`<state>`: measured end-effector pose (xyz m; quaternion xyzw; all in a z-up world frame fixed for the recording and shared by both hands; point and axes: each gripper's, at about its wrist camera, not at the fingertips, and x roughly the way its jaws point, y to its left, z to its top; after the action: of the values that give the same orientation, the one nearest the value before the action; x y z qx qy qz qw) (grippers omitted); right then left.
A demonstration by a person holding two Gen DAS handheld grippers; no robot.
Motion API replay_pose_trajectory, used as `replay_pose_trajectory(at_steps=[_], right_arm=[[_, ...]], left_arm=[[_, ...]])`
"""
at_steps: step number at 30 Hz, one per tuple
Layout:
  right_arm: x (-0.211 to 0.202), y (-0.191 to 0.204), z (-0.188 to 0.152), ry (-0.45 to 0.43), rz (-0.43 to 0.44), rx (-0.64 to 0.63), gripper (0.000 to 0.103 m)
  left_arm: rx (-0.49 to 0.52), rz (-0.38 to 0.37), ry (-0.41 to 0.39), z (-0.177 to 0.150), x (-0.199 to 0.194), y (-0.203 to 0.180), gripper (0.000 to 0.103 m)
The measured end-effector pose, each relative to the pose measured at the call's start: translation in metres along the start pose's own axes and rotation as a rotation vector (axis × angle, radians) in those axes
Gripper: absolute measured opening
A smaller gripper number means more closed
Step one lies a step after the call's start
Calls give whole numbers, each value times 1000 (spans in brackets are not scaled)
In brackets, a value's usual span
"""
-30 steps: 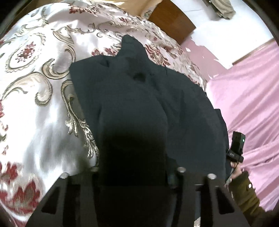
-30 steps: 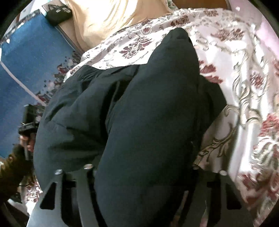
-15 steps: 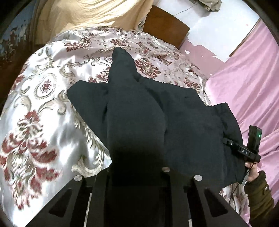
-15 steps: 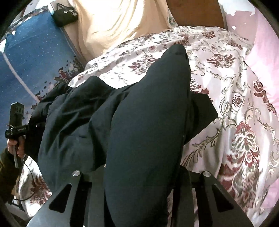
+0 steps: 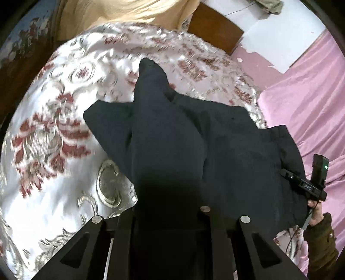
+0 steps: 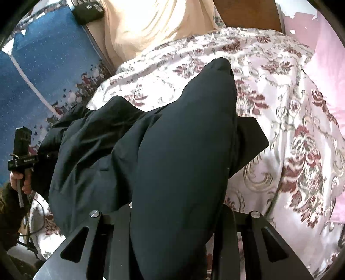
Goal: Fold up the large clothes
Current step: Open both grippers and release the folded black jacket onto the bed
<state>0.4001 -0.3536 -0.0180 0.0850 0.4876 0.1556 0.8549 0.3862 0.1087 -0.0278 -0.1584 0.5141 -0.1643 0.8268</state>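
A large black garment [image 5: 237, 150] lies on a floral satin bedspread [image 5: 54, 150]. My left gripper [image 5: 170, 215] is shut on one edge of it; a long fold of black cloth [image 5: 163, 137] rises from the jaws and hides the fingertips. My right gripper [image 6: 172, 215] is shut on another edge; a thick fold [image 6: 189, 150] drapes forward over its fingers. The garment [image 6: 90, 150] spreads left toward the other gripper [image 6: 21, 150]. In the left wrist view the right gripper's body [image 5: 310, 183] is at the garment's right edge.
The bedspread [image 6: 301, 129] covers the bed. A cream blanket [image 6: 151, 23] and wooden headboard [image 5: 215, 28] lie at the far end. Pink cloth [image 5: 312, 97] hangs on the right. A blue patterned surface [image 6: 43, 75] and a dark box [image 6: 88, 10] are on the left.
Both grippers have lifted and pulled back with the garment held. More of the bed shows, and the cloth folds stretch longer from the jaws.
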Motion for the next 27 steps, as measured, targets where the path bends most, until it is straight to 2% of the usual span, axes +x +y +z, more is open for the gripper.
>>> replay_pose_trajectory(at_steps=[5, 8, 10, 11, 12, 15, 16, 17, 20, 23, 27], right_arm=[[8, -2, -14, 6, -52, 18, 33], [11, -4, -15, 22, -86, 27, 40], [13, -4, -16, 41, -115, 35, 45], [13, -4, -16, 47, -140, 36, 50], [13, -2, -16, 51, -164, 32, 51], [11, 0, -18, 55, -208, 33, 59], [10, -1, -18, 53, -221, 40, 66], [6, -2, -19, 40, -243, 50, 75], [-10, -4, -21, -19, -263, 83, 87], [-31, -3, -22, -85, -241, 129, 93], [-50, 12, -27, -148, -237, 120, 97]], left_arm=[[-21, 28, -10, -11, 8, 7, 23], [-28, 92, 17, -11, 11, 5, 33], [-30, 147, 40, -12, 14, 2, 49], [-27, 170, 55, -13, 16, 1, 52], [-23, 177, 57, -13, 16, -1, 59], [-34, 223, 34, -15, 13, -4, 81], [-39, 250, 19, -16, 10, -5, 88], [-41, 278, 4, -17, 8, -6, 89], [-57, 340, 4, -19, -1, -10, 90], [-81, 336, -16, -23, -13, -19, 90], [-24, 381, -71, -34, -32, -42, 93]])
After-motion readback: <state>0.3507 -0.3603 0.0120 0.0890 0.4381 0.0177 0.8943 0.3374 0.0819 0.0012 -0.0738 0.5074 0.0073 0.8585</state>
